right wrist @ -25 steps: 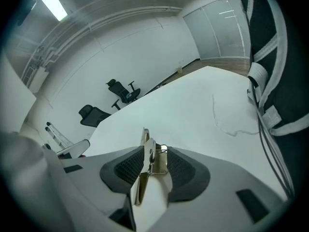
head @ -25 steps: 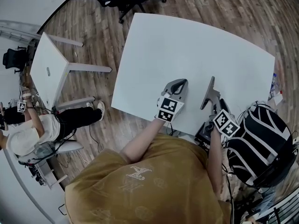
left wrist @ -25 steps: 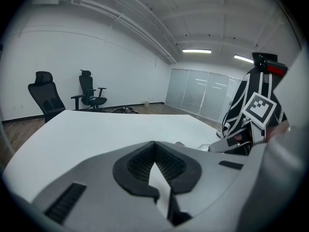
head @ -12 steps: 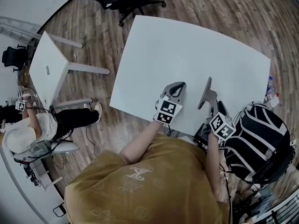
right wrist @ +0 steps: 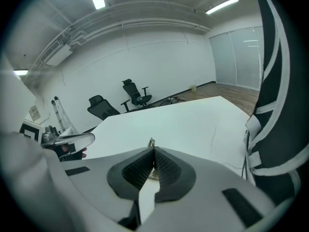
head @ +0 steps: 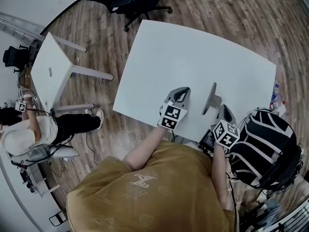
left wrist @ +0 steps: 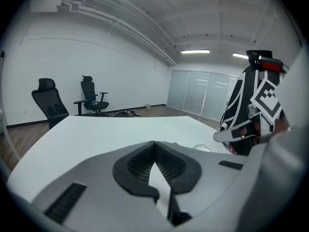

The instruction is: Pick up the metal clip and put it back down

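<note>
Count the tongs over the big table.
2. Left tongs over the table's near edge, shut, empty. Right tongs just to their right, turned on edge, jaws just closed on the clip. None seem hidden there.

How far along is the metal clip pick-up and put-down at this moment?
Done: the right hand-held gripper has just been closing its jaws and is shut on the metal clip, gripped between the pads. In hand: the lift; whether the clip is clear of the white table I cannot tell. Still to do: setting it back down and releasing. The left hand-held gripper is shut and empty.
</note>
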